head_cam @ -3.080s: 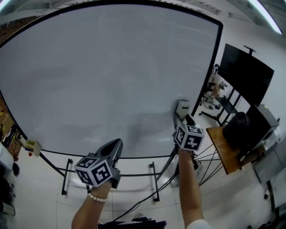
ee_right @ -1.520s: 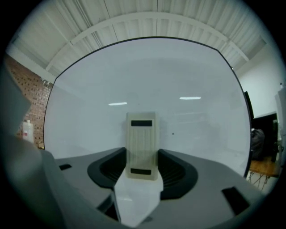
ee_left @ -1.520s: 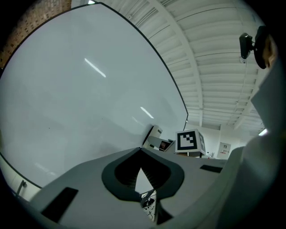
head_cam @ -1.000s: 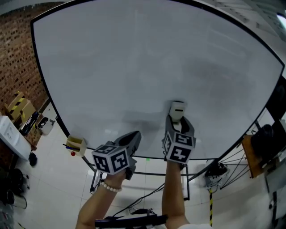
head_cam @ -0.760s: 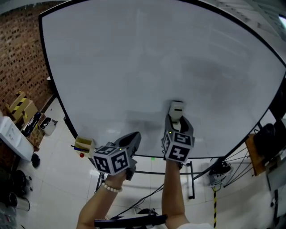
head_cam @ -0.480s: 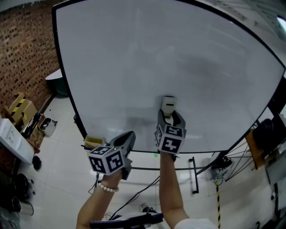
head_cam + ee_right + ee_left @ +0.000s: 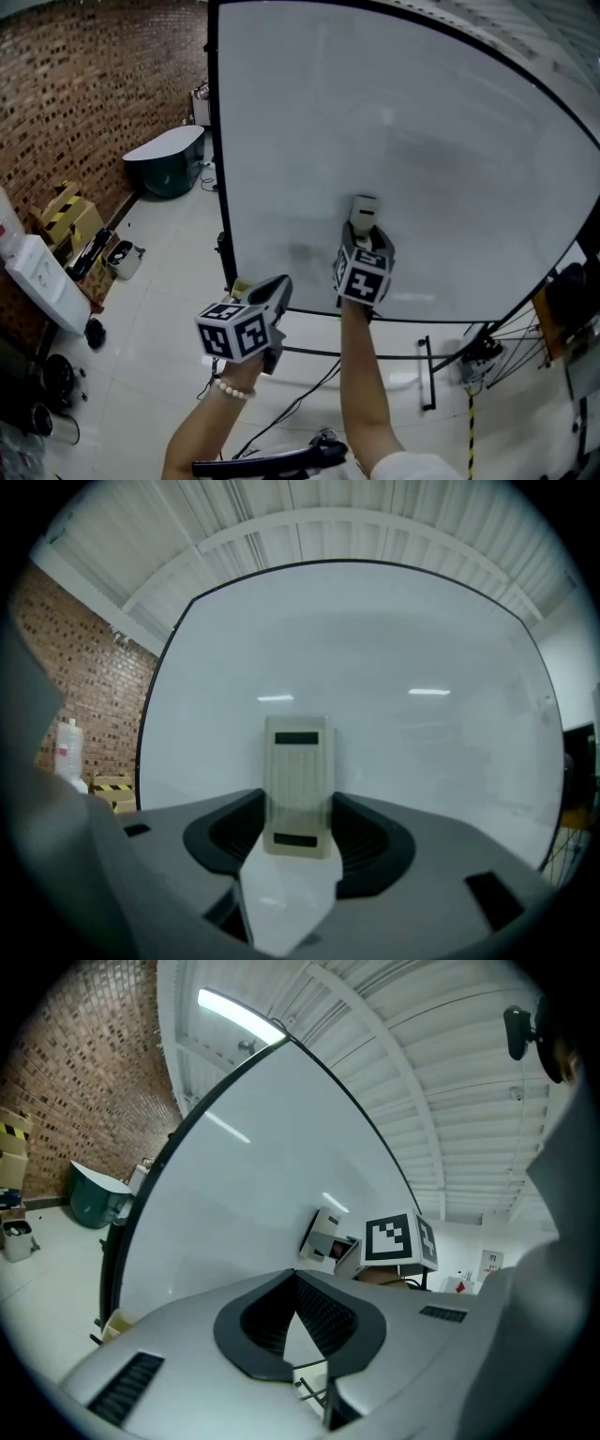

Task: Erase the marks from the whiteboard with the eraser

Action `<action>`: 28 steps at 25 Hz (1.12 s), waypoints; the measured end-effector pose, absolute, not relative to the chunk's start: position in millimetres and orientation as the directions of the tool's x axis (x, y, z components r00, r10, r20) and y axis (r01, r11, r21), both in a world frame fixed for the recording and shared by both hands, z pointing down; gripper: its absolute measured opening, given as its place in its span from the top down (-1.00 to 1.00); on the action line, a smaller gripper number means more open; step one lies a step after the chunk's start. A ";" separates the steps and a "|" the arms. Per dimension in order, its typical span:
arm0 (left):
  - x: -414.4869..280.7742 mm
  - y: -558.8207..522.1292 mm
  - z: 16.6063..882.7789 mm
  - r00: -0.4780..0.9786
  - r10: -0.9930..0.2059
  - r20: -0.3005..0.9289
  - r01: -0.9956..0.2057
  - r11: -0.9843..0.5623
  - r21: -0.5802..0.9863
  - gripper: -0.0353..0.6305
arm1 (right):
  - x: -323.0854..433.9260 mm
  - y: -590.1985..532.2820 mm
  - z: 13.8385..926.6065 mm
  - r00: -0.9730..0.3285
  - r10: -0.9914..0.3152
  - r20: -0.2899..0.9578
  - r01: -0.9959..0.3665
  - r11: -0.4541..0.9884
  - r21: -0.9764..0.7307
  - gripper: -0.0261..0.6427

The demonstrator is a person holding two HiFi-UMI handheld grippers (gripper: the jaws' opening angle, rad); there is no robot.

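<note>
Between the right gripper's [image 7: 298,829] jaws stands the eraser [image 7: 298,782], pinched at its lower half, its pad flat against the whiteboard [image 7: 427,141] straight ahead. Left of and below that gripper, the left gripper [image 7: 295,1281] hangs off the board's lower edge, its jaws pressed together at the tips.
</note>
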State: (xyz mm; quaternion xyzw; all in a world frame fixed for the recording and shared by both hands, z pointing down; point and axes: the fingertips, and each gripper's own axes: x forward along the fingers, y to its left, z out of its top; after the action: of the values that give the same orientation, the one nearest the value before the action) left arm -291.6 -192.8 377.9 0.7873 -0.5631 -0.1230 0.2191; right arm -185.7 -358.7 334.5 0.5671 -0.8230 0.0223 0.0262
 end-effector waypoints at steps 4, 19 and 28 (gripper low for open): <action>-328.9 -175.4 378.5 0.319 -0.946 0.058 -0.834 -0.251 0.490 0.93 | -226.2 -349.8 337.3 -0.365 -0.926 0.093 -0.930 0.366 -0.006 0.17; -454.0 -106.8 387.0 0.222 -0.973 0.063 -0.842 -0.158 0.516 0.93 | -404.0 -316.7 350.0 -0.436 -0.889 0.141 -0.896 0.444 0.025 0.17; -508.2 -82.2 395.2 0.164 -0.984 0.064 -0.836 -0.104 0.538 0.93 | -469.1 -305.7 373.0 -0.408 -0.902 0.143 -0.905 0.420 0.068 0.17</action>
State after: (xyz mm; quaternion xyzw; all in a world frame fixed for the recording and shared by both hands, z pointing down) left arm -508.2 -82.2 395.2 0.7261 -0.6269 -0.1581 0.2342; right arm -469.1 -305.7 373.0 0.5384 -0.8389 0.0100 0.0791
